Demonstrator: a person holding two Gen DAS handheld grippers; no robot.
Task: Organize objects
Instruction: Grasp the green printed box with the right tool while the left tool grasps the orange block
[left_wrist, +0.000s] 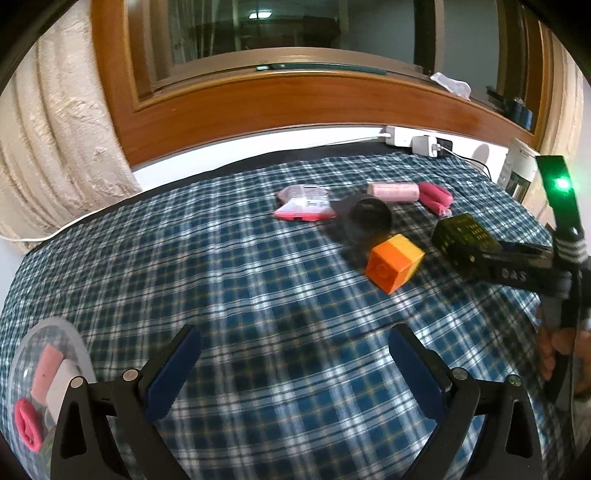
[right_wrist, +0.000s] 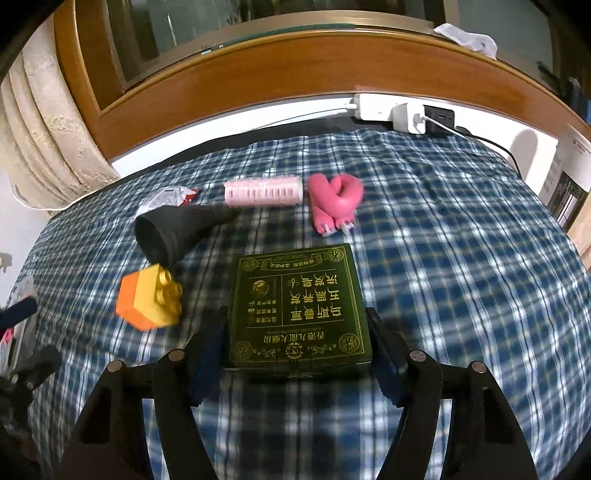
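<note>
right gripper is clamping the green box, a finger on each side of it, box sitting flat in the jaws with gold print facing up. in the left wrist view the same box is showing at the right, held at the tip of the right gripper, apparently just above the plaid cloth; whether it is touching the cloth, cannot tell. a hand is gripping the handle at the right edge.

left gripper is hanging wide open over bare cloth, blue pads well apart, nothing between them.

block, orange and yellow with studs, is lying just left of the box in the right wrist view, not touching it. black cone is lying on its side behind the block, wide mouth toward the camera, tip pointing right toward the pink roller. pink curled item is lying just right of the roller. a wrapper is lying behind the cone at left, partly hidden.

in the left wrist view a clear container is sitting at the lower left corner, holding a pink piece, a white piece and a darker pink piece; details are blurred.

power strip with plugs is sitting at the far edge under the wooden window frame. curtain is hanging at left.
</note>
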